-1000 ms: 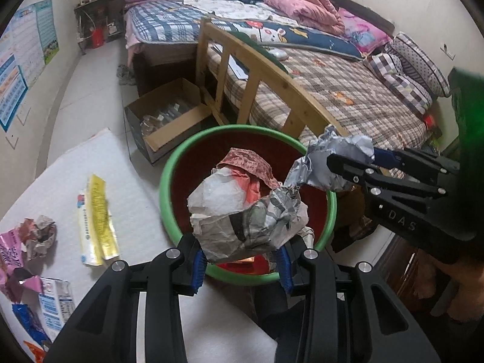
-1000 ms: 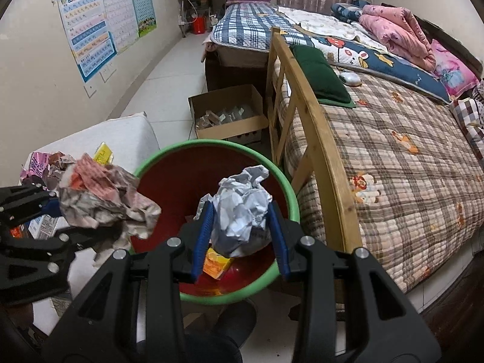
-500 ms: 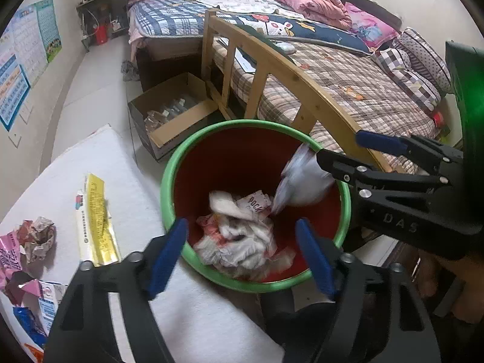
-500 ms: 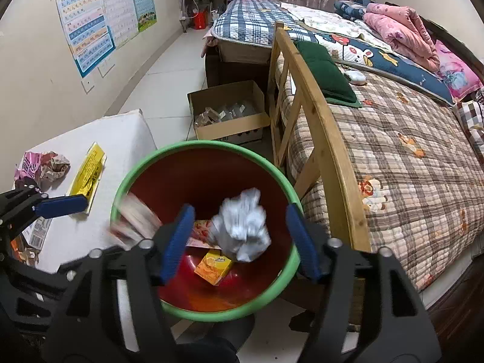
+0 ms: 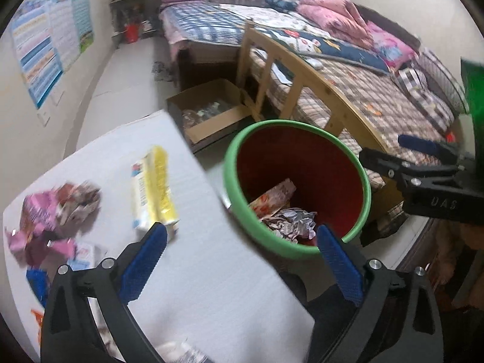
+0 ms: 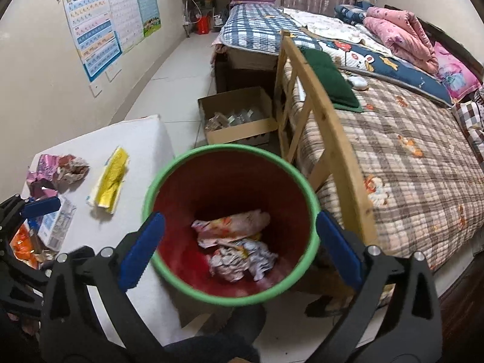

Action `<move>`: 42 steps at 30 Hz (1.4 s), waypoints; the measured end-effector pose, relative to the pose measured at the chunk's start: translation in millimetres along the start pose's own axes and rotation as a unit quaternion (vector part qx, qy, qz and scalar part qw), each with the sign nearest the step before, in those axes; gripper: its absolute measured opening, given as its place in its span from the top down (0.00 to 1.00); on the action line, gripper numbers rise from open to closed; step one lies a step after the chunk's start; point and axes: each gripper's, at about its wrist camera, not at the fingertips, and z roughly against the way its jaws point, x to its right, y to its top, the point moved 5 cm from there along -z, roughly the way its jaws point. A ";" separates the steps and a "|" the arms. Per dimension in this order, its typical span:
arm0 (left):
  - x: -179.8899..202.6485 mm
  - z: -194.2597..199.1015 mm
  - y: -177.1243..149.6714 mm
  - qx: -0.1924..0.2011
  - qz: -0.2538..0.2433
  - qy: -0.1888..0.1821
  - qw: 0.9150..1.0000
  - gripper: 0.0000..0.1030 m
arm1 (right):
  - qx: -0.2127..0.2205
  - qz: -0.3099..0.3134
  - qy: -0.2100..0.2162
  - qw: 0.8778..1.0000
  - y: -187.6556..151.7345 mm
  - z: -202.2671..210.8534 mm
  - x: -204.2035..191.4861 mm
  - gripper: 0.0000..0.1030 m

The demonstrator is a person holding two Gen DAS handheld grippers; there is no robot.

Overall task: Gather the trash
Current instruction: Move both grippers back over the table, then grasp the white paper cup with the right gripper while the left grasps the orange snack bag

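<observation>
A red bin with a green rim (image 5: 230, 187) (image 6: 313, 242) stands beside the white table and holds crumpled paper (image 5: 290, 222) (image 6: 242, 260) and a wrapper (image 6: 233, 227). My left gripper (image 5: 239, 242) is open and empty over the table edge, left of the bin. My right gripper (image 6: 239, 236) is open and empty above the bin mouth; it also shows in the left wrist view (image 5: 402, 154). On the table lie a yellow packet (image 5: 154, 187) (image 6: 110, 181), pink crumpled wrappers (image 5: 57, 211) (image 6: 57, 171) and a small carton (image 6: 59, 224).
The white table (image 5: 211, 272) (image 6: 142, 139) is at the left. A wooden bed frame (image 5: 290, 69) (image 6: 320, 115) runs close behind the bin. An open cardboard box (image 5: 211, 112) (image 6: 239, 118) sits on the floor beyond. Wall posters (image 6: 109, 21) hang at the left.
Both grippers opened and dropped their crumpled trash into the bin. The left gripper has since swung left toward the table; the right stays over the bin.
</observation>
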 end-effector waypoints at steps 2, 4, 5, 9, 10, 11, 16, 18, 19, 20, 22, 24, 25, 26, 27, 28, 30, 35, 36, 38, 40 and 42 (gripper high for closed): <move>-13.3 11.6 -5.8 0.008 0.020 -0.002 1.000 0.08 | -0.001 -0.003 0.009 1.000 -5.5 3.6 -12.4 0.05; -33.5 26.7 -17.0 0.017 0.050 0.001 0.999 0.08 | -0.003 -0.012 0.013 1.000 -11.9 6.2 -24.1 0.05; -44.8 34.0 -22.4 0.021 0.066 0.010 0.998 0.08 | -0.005 -0.014 0.016 1.000 -14.3 7.1 -29.1 0.05; -87.8 65.0 -47.2 0.040 0.105 0.046 0.993 0.08 | 0.004 -0.020 0.031 0.999 -26.4 15.9 -56.0 0.05; -94.7 71.1 -52.3 0.042 0.110 0.053 0.992 0.08 | 0.006 -0.020 0.043 0.999 -28.9 18.7 -64.3 0.05; -103.6 78.0 -57.6 0.045 0.116 0.061 0.990 0.08 | 0.007 -0.021 0.052 0.998 -30.4 20.9 -71.1 0.05; -142.8 110.5 -85.2 0.052 0.134 0.103 0.984 0.08 | 0.008 -0.012 0.084 0.996 -40.1 28.9 -111.0 0.05; -156.1 120.6 -97.2 0.053 0.139 0.126 0.981 0.08 | 0.005 -0.002 0.086 0.996 -43.1 29.9 -124.0 0.05; -161.1 123.6 -102.4 0.052 0.139 0.133 0.980 0.08 | 0.001 0.004 0.091 0.996 -44.8 30.1 -131.5 0.05; -167.4 126.9 -109.7 0.048 0.139 0.140 0.979 0.08 | -0.002 0.009 0.097 0.995 -45.5 30.5 -137.4 0.05; -177.0 130.3 -122.2 0.039 0.136 0.143 0.980 0.08 | -0.007 0.022 0.106 0.994 -47.7 31.0 -150.2 0.05; -185.2 133.4 -135.1 0.036 0.139 0.127 0.981 0.08 | -0.013 0.026 0.112 0.993 -51.8 31.5 -159.8 0.05; -189.9 134.6 -142.3 0.033 0.144 0.120 0.982 0.08 | -0.015 0.026 0.114 0.993 -53.6 31.2 -164.3 0.05; -195.0 136.0 -149.0 0.034 0.147 0.123 0.981 0.08 | -0.016 0.026 0.114 0.993 -55.9 31.3 -167.6 0.05; -200.3 138.3 -155.3 0.039 0.150 0.131 0.979 0.08 | -0.019 0.028 0.114 0.993 -58.4 31.0 -172.2 0.05; -202.8 139.3 -159.2 0.046 0.154 0.133 0.978 0.08 | -0.023 0.031 0.119 0.992 -62.1 30.6 -177.8 0.05; -214.4 142.2 -170.4 0.053 0.167 0.133 0.975 0.08 | -0.030 0.037 0.121 0.992 -68.7 29.1 -187.7 0.05; -235.1 138.5 -189.8 0.026 0.179 0.129 0.975 0.08 | -0.051 0.059 0.116 0.990 -90.1 22.9 -209.9 0.05; -238.0 138.2 -192.3 0.023 0.179 0.123 0.976 0.08 | -0.055 0.064 0.113 0.990 -94.3 21.3 -213.4 0.05; -241.8 137.1 -195.8 0.019 0.179 0.117 0.977 0.08 | -0.062 0.068 0.108 0.990 -101.4 17.8 -216.9 0.05; -245.5 133.3 -198.3 0.015 0.179 0.105 0.978 0.08 | -0.073 0.068 0.110 0.989 -108.1 13.4 -219.4 0.05; -247.9 126.7 -199.6 0.011 0.171 0.097 0.980 0.08 | -0.079 0.074 0.106 0.988 -113.7 10.2 -222.8 0.05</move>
